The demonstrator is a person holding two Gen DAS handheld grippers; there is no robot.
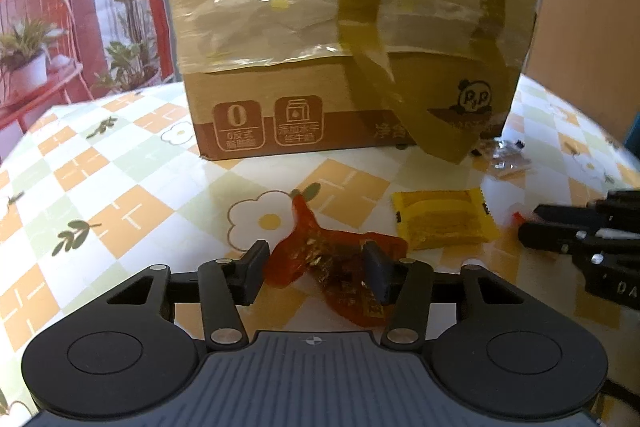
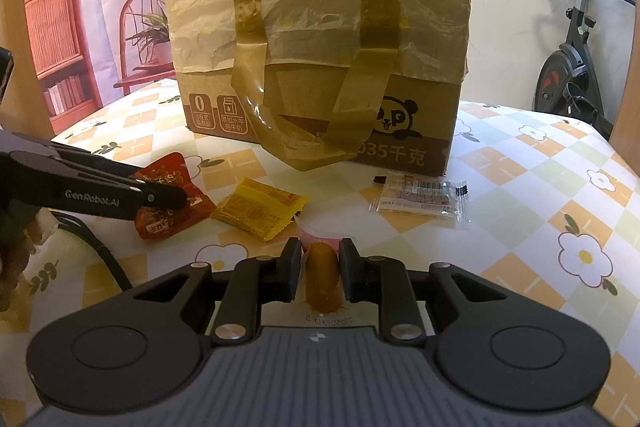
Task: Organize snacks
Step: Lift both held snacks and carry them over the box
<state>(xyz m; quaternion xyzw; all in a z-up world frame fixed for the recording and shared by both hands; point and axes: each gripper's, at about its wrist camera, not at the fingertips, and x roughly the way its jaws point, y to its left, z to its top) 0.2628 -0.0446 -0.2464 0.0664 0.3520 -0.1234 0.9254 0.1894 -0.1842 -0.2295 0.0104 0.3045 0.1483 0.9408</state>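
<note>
While the cardboard box stands on the desk, a sausage-like snack is clamped in the right hand-held gripper before it. A red packet, left of the yellow packet, is straddled by the left hand-held gripper; pressing cannot be told.

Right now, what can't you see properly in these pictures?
- Inside the cardboard box: both views show only its taped, paper-covered outside.
- Red snack packet: left wrist view, the left tool covers part of it.
- Clear packet: left wrist view, too small and blurry.
- Right tool: the snack it pinches is partly hidden.
</note>
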